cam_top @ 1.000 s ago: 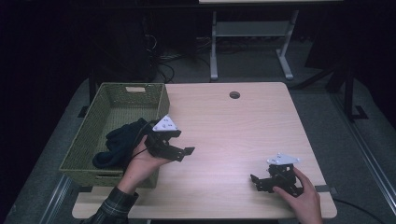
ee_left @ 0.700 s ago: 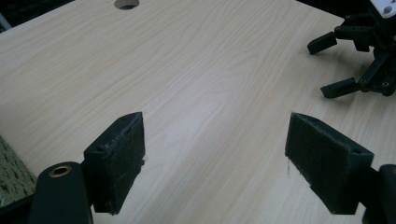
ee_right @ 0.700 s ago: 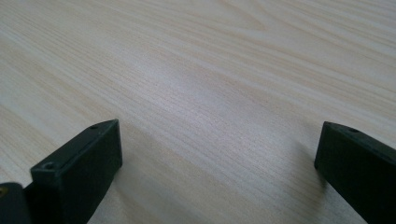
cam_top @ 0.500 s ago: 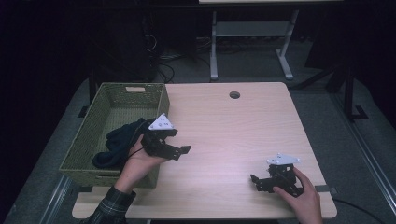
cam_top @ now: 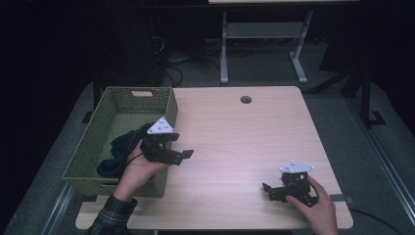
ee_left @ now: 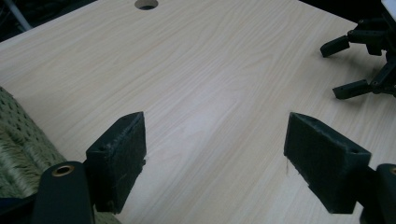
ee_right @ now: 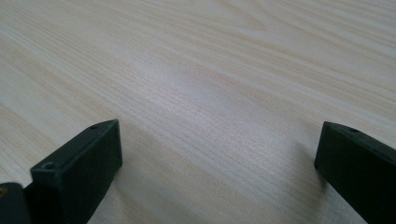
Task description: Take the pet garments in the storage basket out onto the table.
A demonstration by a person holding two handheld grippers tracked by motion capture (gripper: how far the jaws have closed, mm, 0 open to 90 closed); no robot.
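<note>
Pale wooden desk carries a green basket, long axis running away from the person, dark cloth inside. Left gripper beside it and right gripper both have jaws wide apart, empty.

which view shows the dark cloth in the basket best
The high view: the dark cloth lies bunched in the green basket, partly behind the left gripper and hand. The left gripper view catches just a corner of the basket's weave; the right gripper view looks at bare tabletop.
</note>
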